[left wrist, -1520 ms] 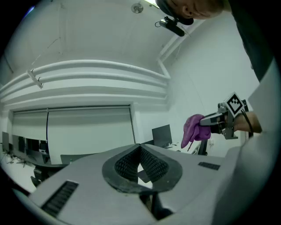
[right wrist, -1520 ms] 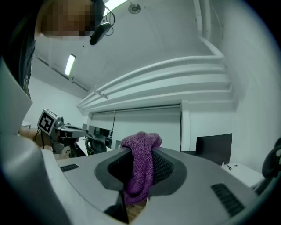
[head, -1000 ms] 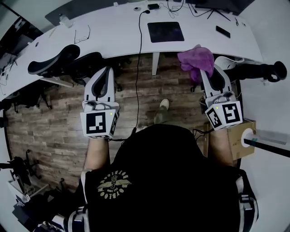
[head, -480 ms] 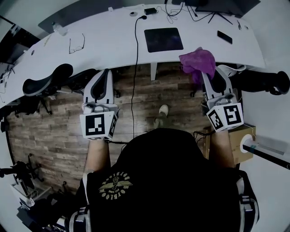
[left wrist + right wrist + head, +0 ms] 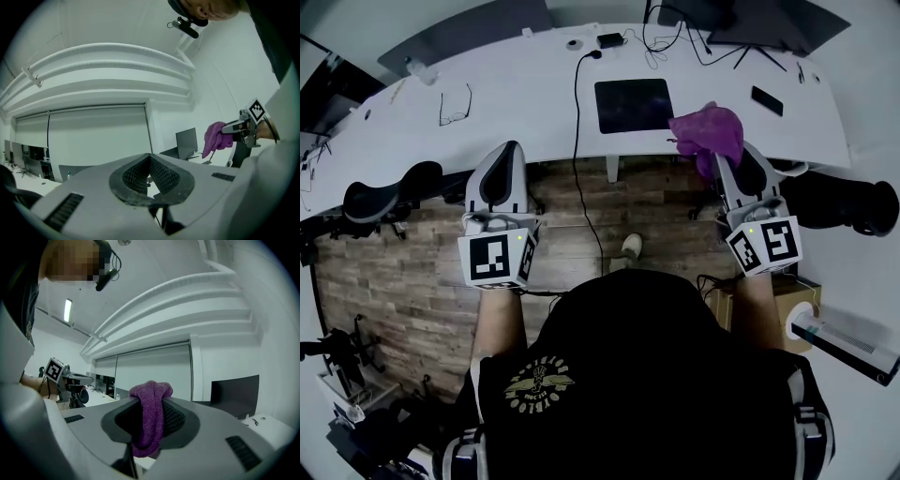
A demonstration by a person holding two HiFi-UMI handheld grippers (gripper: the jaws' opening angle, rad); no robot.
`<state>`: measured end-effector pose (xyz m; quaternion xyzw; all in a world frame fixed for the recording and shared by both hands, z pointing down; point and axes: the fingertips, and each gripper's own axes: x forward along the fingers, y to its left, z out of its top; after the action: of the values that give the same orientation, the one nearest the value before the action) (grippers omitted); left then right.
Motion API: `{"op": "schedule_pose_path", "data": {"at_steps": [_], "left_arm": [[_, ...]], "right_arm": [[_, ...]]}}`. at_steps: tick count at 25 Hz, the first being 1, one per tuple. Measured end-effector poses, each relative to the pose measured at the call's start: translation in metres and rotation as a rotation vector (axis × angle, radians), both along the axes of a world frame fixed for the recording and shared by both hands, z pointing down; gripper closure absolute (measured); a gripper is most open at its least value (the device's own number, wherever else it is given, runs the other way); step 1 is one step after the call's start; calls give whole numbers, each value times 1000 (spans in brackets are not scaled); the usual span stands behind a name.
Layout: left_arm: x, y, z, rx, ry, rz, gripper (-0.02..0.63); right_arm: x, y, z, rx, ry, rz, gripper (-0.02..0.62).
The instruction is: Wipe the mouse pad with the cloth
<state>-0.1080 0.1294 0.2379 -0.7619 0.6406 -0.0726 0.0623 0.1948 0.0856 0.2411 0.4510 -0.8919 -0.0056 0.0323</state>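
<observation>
Fingers (image 5: 136, 176) of the left gripper (image 5: 502, 155) are clenched on nothing, held over the wood floor (image 5: 403, 272) short of the bench (image 5: 516, 103). The right gripper (image 5: 724, 161) fingers are grasping the purple cloth (image 5: 710, 129), bunched up at the bench's near edge. Beyond, the dark mouse pad (image 5: 634, 105) lies flat on the bench just left of the cloth, apart from it, with glasses (image 5: 455, 92) well to its left and a phone (image 5: 766, 100) to its right.

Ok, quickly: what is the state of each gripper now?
Left gripper: closed, holding nothing.
Right gripper: closed on the purple cloth.
</observation>
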Motion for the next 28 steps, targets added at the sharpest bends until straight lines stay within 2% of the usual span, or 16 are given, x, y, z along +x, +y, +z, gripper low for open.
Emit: {"op": "schedule_pose_path", "data": {"at_steps": [10, 18, 28], "left_arm": [[24, -45, -3, 20, -2, -51, 603], [13, -49, -3, 10, -5, -89, 604], [3, -77, 8, -1, -21, -47, 604]], "right_arm": [[21, -63, 4, 2, -17, -55, 503], [14, -80, 1, 0, -22, -84, 503], [1, -95, 20, -30, -39, -56, 503]]}}
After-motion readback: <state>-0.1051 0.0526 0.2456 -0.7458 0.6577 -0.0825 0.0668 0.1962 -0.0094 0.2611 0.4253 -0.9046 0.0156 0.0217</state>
